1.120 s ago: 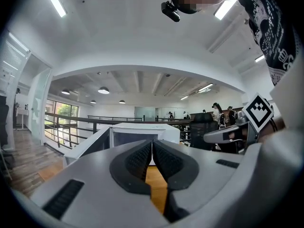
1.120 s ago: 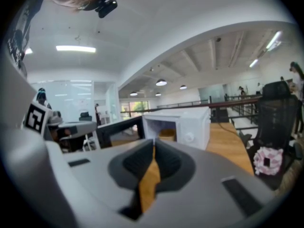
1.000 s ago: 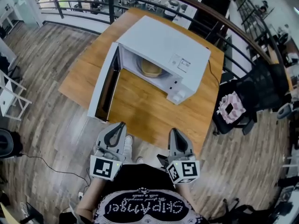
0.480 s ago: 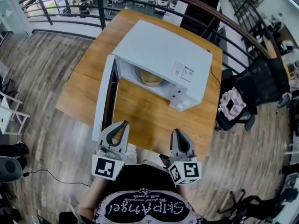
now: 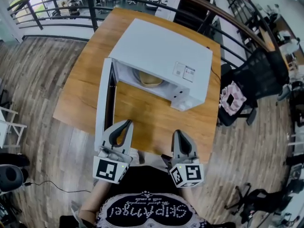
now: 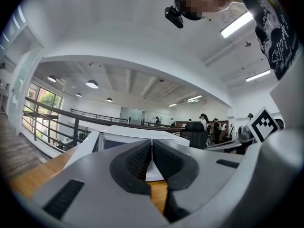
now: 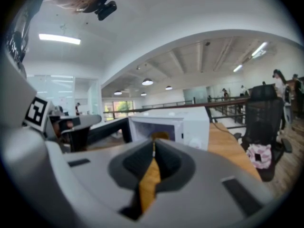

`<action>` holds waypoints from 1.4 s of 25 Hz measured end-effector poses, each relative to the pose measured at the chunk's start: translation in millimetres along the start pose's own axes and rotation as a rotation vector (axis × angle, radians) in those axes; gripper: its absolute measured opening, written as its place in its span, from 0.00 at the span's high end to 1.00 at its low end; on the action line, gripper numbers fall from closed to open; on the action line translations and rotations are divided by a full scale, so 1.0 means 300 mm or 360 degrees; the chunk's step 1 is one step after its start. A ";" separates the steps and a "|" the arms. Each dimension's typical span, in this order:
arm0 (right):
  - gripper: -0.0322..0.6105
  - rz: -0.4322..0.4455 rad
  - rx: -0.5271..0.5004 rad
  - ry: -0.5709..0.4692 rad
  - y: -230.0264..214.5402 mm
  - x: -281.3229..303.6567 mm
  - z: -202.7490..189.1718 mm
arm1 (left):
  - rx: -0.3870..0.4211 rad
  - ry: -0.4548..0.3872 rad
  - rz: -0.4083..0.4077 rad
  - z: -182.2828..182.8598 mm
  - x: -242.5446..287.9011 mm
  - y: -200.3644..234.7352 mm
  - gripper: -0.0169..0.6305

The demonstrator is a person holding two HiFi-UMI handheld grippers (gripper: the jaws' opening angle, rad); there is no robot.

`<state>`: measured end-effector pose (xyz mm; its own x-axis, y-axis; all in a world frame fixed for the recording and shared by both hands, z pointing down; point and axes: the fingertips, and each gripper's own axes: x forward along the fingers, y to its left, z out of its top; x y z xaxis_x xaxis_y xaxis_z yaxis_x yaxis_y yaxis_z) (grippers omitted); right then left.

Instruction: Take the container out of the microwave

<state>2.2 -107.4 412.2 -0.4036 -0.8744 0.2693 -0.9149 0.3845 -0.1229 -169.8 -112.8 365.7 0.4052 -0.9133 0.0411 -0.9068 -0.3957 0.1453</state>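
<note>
Both jaw pairs are pressed together and empty. We hold the left gripper and right gripper at the table's near edge, because the container sits far inside the open microwave, not yet reached.

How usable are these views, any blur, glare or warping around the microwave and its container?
Head view: sharp and evenly lit, fisheye bows the railing; the container sits shaded inside the microwave but reads clearly. Left gripper view: crisp, ceiling strips glare, corners dark; the container doesn't show. Right gripper view: soft all over, the container a tan smudge above the fingers.
</note>
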 end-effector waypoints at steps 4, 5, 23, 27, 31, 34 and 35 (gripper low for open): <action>0.89 -0.0027 -0.0005 0.0005 -0.011 -0.012 0.000 | -0.0029 0.0008 -0.0027 -0.010 0.012 -0.021 0.92; 0.90 -0.0030 -0.0004 0.0004 -0.015 -0.014 0.001 | -0.0035 0.0013 -0.0035 -0.013 0.014 -0.028 0.92; 0.89 0.0110 -0.0006 -0.0026 -0.118 0.017 0.048 | -0.0008 0.0030 0.0014 -0.001 0.076 -0.159 0.92; 0.90 0.0106 -0.0003 -0.0032 -0.158 0.014 0.056 | 0.0013 0.0023 0.0032 0.007 0.103 -0.168 0.92; 0.90 0.0095 0.0003 -0.0037 -0.192 0.014 0.058 | 0.0027 0.0010 0.0043 0.014 0.127 -0.175 0.92; 0.89 0.0101 0.0006 -0.0036 -0.202 0.014 0.058 | 0.0035 0.0009 0.0056 0.017 0.137 -0.176 0.92; 0.90 0.0102 0.0009 -0.0036 -0.203 0.013 0.058 | 0.0038 0.0012 0.0060 0.017 0.138 -0.176 0.92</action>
<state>56.6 -139.5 404.0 -0.4613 -0.8545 0.2390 -0.8870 0.4384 -0.1448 -105.8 -130.3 354.7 0.3712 -0.9270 0.0534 -0.9240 -0.3631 0.1200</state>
